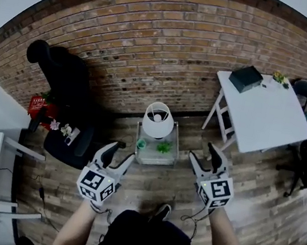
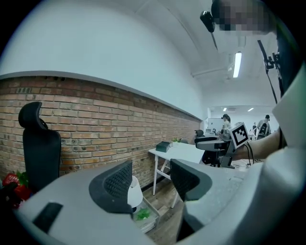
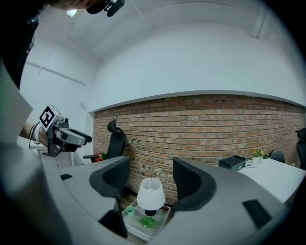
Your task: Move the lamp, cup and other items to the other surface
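Left gripper (image 1: 124, 151): I read the jaws as standing apart with nothing between the pads. It is held low in front of me and aimed toward the low stand.
Right gripper (image 1: 204, 151): the jaws are likewise apart and empty. Its own view frames the lamp between them, but the lamp is well beyond the pads and not touched.
Low stand (image 1: 153, 161): a small clear-topped table on the wooden floor, against the brick wall (image 1: 153, 50), just ahead of both grippers.
Lamp (image 1: 158, 120): white shade, upright, at the back of the stand.
Cup (image 1: 141, 143): small and green, at the front left of the stand, beside the lamp base.
Plant (image 1: 164, 147): small and green, at the front right of the stand, near the cup.
White table (image 1: 270, 117): to my right and well apart from the stand. It carries a black box (image 1: 245, 78) at its far corner. I judge it the likely destination.
Step in hand: approach. Nothing has been picked up yet, and all three items are on the stand.
Next move: I would bring one gripper down level with a single item and centre the jaws around it before closing. For the lamp I would grip below the shade, since the wide shade is a poor hold.
Risk: the cup and plant stand close to the lamp base, so a wide entry could knock them.
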Demonstrator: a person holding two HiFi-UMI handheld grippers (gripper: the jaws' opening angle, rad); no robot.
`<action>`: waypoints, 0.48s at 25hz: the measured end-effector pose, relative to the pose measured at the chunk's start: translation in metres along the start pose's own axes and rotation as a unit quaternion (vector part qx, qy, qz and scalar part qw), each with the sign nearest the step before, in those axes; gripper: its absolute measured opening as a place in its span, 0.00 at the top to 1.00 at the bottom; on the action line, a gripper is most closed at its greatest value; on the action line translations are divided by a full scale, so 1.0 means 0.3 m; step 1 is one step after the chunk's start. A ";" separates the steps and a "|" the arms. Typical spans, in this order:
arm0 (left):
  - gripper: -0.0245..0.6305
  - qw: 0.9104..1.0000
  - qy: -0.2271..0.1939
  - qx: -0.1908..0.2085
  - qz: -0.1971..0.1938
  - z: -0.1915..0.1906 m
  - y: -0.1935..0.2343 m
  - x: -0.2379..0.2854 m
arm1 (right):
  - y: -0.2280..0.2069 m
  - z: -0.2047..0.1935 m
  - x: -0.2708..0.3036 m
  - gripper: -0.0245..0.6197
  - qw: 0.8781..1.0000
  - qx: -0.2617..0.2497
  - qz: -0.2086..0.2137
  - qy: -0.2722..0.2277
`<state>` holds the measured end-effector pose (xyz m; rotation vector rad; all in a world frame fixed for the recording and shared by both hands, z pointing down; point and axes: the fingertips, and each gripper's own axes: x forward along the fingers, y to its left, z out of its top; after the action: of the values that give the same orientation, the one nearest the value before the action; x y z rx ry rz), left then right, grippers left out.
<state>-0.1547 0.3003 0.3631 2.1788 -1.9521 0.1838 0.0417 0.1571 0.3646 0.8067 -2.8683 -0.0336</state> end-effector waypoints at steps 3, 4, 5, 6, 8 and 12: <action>0.60 1.000 0.001 0.002 0.004 0.017 -0.011 0.042 | -0.036 0.010 0.018 0.52 1.000 -0.001 0.008 -0.005; 0.60 1.000 0.002 0.003 0.004 0.021 -0.015 0.055 | -0.046 0.011 0.027 0.52 1.000 -0.001 0.010 -0.007; 0.60 1.000 0.003 0.005 0.005 0.023 -0.017 0.067 | -0.054 0.009 0.037 0.52 1.000 -0.001 0.011 -0.007; 0.60 1.000 0.004 0.006 0.005 0.024 -0.018 0.080 | -0.061 0.006 0.047 0.52 1.000 -0.001 0.014 -0.006; 0.60 1.000 0.007 0.006 0.005 0.019 -0.011 0.105 | -0.072 -0.005 0.074 0.52 1.000 0.000 0.021 -0.003; 0.60 1.000 0.013 -0.006 0.010 -0.006 0.058 0.167 | -0.089 -0.031 0.149 0.52 0.999 -0.005 0.032 0.011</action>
<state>-0.1663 0.2506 0.3779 2.1389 -1.9566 0.2033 0.0195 0.1113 0.3788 0.7084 -2.8698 -0.0306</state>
